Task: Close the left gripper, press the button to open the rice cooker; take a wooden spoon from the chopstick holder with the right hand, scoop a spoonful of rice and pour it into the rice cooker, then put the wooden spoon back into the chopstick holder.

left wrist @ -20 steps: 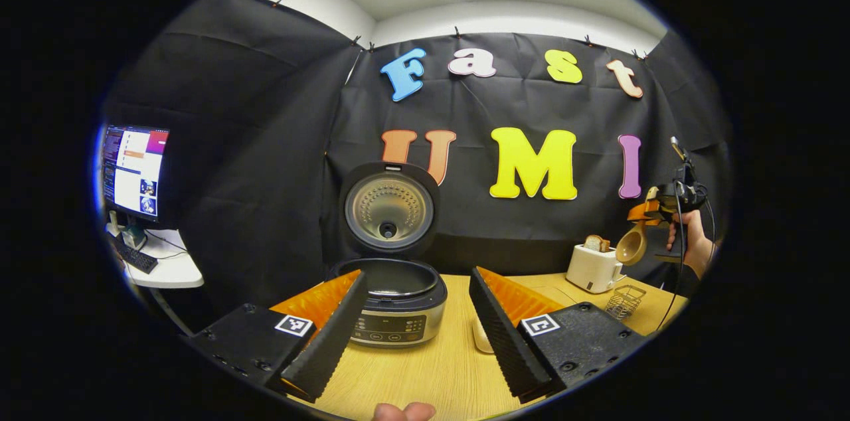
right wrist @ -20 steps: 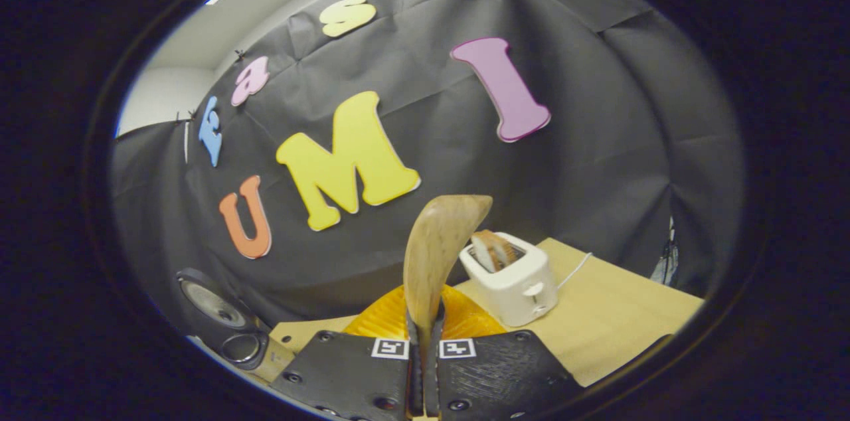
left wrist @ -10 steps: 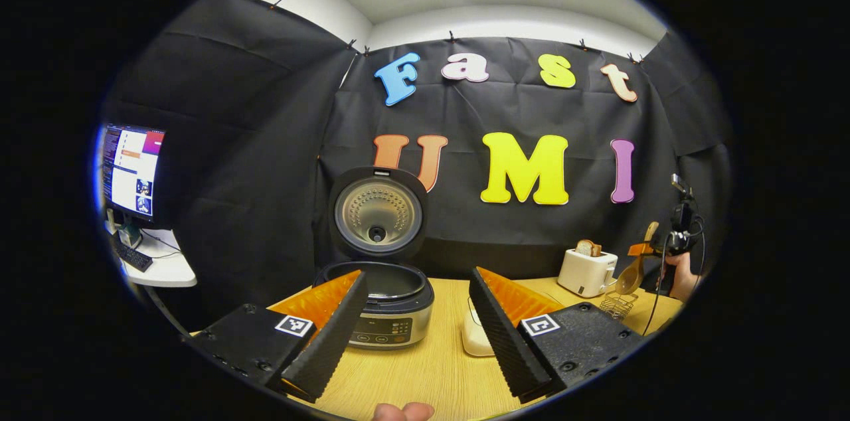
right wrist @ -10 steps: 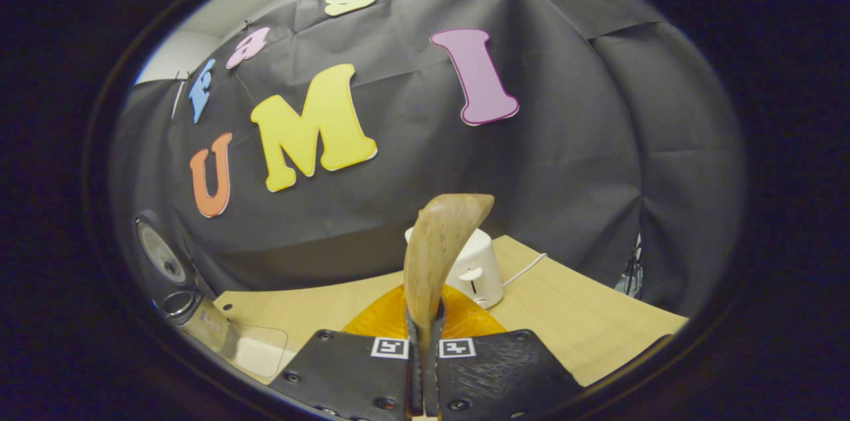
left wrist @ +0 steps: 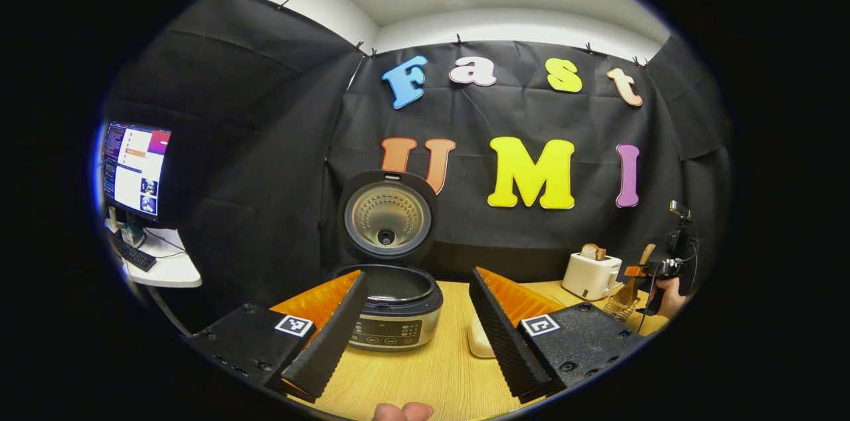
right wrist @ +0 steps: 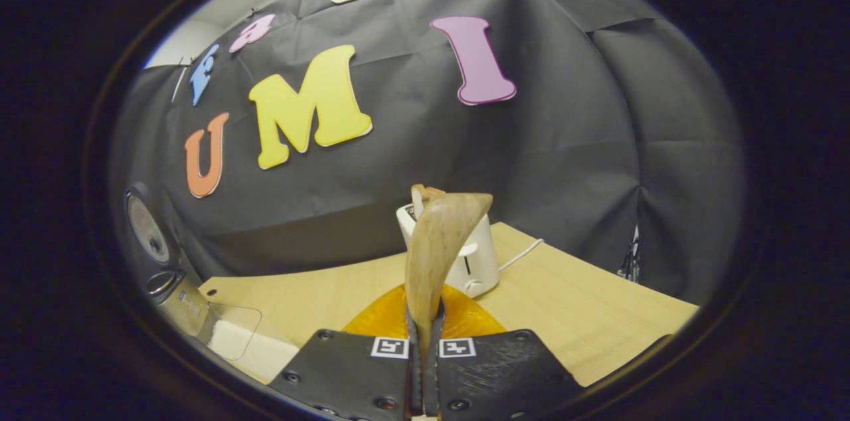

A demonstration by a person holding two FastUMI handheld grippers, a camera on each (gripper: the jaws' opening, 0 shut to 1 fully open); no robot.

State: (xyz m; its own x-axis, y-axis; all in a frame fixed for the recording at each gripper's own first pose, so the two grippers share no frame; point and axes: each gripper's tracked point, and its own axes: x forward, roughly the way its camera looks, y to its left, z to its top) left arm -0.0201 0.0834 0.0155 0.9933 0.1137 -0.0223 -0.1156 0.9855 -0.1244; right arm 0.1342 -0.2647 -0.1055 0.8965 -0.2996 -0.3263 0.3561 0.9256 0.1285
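Observation:
The rice cooker (left wrist: 393, 318) stands on the wooden table with its lid (left wrist: 387, 216) swung up, the pot open. My left gripper (left wrist: 417, 278) hovers in front of it, open and holding nothing. Far right, a hand holds my right gripper (left wrist: 643, 270) over the wire chopstick holder (left wrist: 621, 306). The wooden spoon (left wrist: 636, 275) hangs from it with its lower end at the holder's rim. In the right gripper view my right gripper (right wrist: 423, 325) is shut on the wooden spoon (right wrist: 438, 238), which sticks up ahead. The cooker (right wrist: 159, 275) sits at the left edge.
A white rice container (left wrist: 479, 341) lies right of the cooker; it also appears as a clear-lidded box (right wrist: 232, 340). A white toaster (left wrist: 588, 275) with bread stands behind the holder, close ahead of the spoon (right wrist: 475, 258). A monitor (left wrist: 133, 168) and side desk lie far left.
The right gripper has come down with the spoon, from above the toaster to the wire holder. The left gripper has stayed open, nearly still.

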